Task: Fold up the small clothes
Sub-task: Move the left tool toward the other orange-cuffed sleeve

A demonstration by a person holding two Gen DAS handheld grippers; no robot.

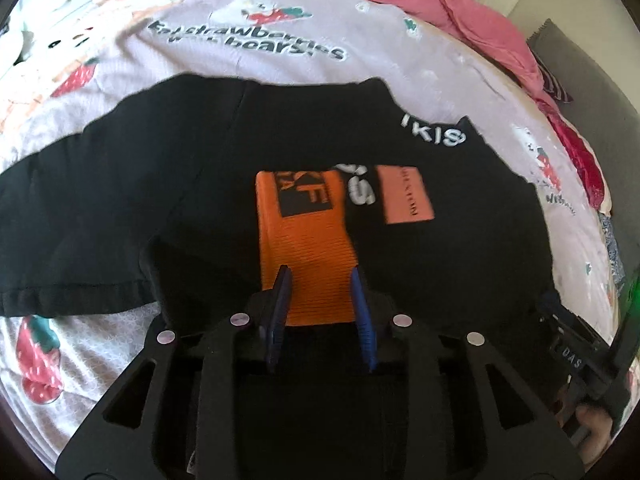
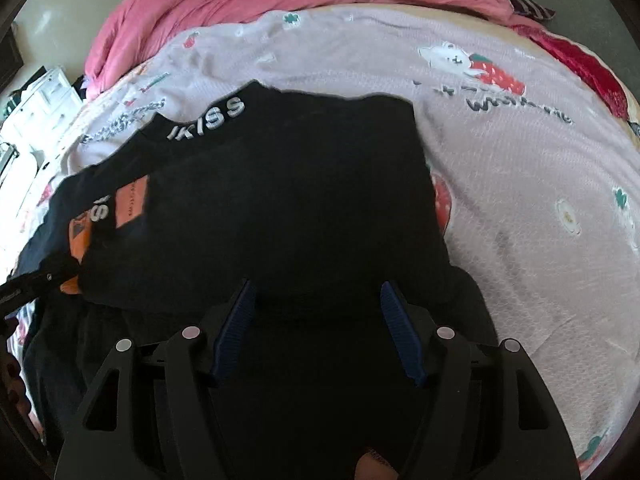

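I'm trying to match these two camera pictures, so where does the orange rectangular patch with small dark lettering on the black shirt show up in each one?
Left wrist view: orange rectangular patch, right of centre on the black shirt.
Right wrist view: same patch, far left, tilted.
Shared landmark: white KISS lettering on the collar.

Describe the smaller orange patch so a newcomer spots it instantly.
Start at the lilac strawberry-print bedsheet, then the black cotton top spread on it. Mid-chest, right of white letters, sits a flat salmon-orange rectangular patch; unlike the ribbed orange panel beside it, it's smooth.
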